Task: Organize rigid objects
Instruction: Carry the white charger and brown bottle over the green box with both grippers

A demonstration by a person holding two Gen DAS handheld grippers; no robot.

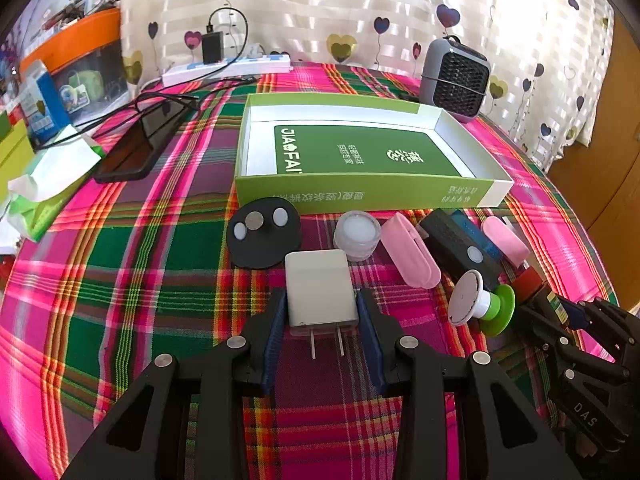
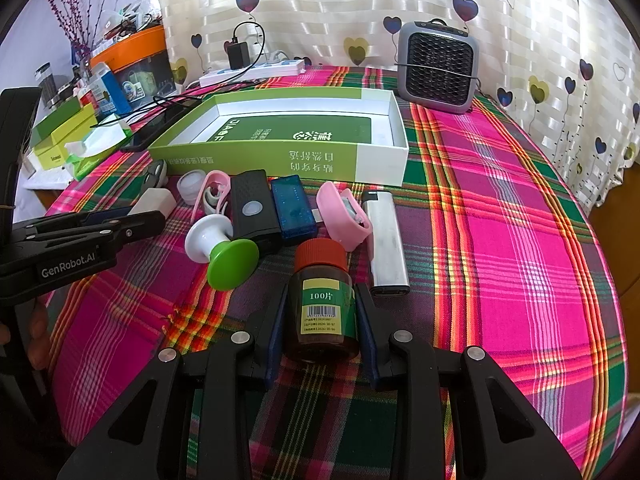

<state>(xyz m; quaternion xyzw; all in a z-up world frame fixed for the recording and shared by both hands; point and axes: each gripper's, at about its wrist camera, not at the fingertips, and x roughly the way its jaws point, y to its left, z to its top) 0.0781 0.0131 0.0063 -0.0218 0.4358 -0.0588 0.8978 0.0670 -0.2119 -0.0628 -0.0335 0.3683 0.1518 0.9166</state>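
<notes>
In the left wrist view my left gripper (image 1: 321,296) is shut on a white charger plug (image 1: 320,280), its prongs pointing back at the camera. In the right wrist view my right gripper (image 2: 321,290) is shut on a brown pill bottle (image 2: 322,304) with a red cap, lying between the pads. An open green box (image 1: 360,192) with a green card inside stands just behind a row of small items: a black disc (image 1: 264,236), a clear jar (image 1: 357,236), a pink case (image 1: 410,252), a black box (image 1: 460,246), a white-and-green spool (image 1: 480,302) and a silver lighter (image 2: 386,240).
A grey fan heater (image 1: 456,76) stands at the back right and a power strip (image 1: 224,68) with cables along the curtain. A dark phone (image 1: 140,144), a tissue pack (image 1: 52,176) and boxes crowd the left edge. The plaid cloth (image 2: 500,220) drops off at the right.
</notes>
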